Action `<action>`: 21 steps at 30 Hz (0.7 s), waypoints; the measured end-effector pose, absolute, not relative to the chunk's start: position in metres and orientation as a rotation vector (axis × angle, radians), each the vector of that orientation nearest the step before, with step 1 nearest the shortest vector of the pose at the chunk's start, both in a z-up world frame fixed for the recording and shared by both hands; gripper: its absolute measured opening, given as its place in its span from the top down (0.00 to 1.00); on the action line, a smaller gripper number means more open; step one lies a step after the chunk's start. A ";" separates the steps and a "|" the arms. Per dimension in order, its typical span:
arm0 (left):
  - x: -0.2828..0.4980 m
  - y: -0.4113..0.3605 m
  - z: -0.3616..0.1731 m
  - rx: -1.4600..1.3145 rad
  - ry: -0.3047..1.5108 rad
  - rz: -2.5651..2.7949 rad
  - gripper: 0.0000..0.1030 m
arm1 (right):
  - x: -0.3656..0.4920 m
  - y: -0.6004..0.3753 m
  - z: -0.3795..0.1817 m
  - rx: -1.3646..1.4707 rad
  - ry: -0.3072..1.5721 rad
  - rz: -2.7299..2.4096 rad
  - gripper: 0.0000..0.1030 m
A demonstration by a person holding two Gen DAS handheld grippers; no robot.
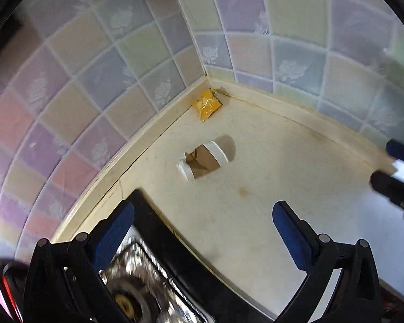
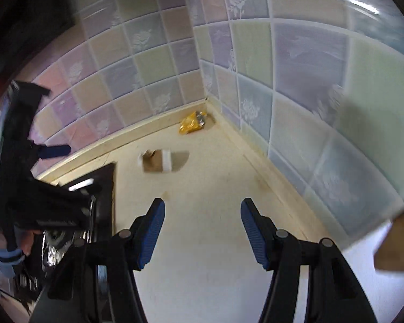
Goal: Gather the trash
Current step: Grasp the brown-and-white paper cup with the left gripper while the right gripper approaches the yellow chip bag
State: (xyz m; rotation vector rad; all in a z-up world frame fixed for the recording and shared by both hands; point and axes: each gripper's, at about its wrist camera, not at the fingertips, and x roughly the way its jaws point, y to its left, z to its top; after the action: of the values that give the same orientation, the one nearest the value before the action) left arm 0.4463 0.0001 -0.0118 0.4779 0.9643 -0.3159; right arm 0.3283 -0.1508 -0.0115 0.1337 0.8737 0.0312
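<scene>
Lying right in the corner of the cream surface (image 1: 256,177), where the two tiled walls (image 1: 99,86) are meeting: a crinkled yellow wrapper (image 1: 206,104), touching the pale strip along the bottom of the tiles. Showing a bit of silver at one end in the right wrist view.

Sitting a little nearer than the wrapper, apart from it: a hole in the surface (image 1: 202,161) with a white rim, brown and dark inside.

Hanging over the surface with blue pads (image 1: 291,231) spread wide and nothing between them: the left tool (image 1: 202,215). Pointing down toward the hole and the corner. Reaching partly over the black edge of a stove (image 1: 159,228), with a shiny, blurry burner (image 1: 132,282) below it.

Hanging well back from the wrapper too: the right tool (image 2: 202,210), its pads apart, gripping nothing, only bare surface showing in the gap.

Poking in at the right edge of the left wrist view: the right tool's dark fingers. Showing at the left side of the right wrist view: the left tool, blurry, over the stove. Peeking out at the bottom left there: a bit of light blue sleeve (image 2: 5,258).
</scene>
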 end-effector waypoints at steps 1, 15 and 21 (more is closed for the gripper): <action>0.459 -0.003 -0.020 0.497 0.969 -0.320 0.01 | 0.341 -0.150 -0.015 0.141 0.875 0.020 0.43; 0.562 -0.027 -0.133 0.758 1.032 -0.517 0.01 | 0.462 -0.149 -0.092 0.237 1.046 -0.055 0.43; 0.581 -0.025 -0.152 0.689 1.116 -0.576 0.01 | 0.493 -0.141 -0.107 0.239 1.075 -0.053 0.43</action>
State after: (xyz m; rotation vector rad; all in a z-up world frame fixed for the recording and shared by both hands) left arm 0.5812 -0.0254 -0.1517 0.6888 1.1163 -0.5756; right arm 0.4933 -0.1409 -0.1068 0.2393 1.0755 -0.0527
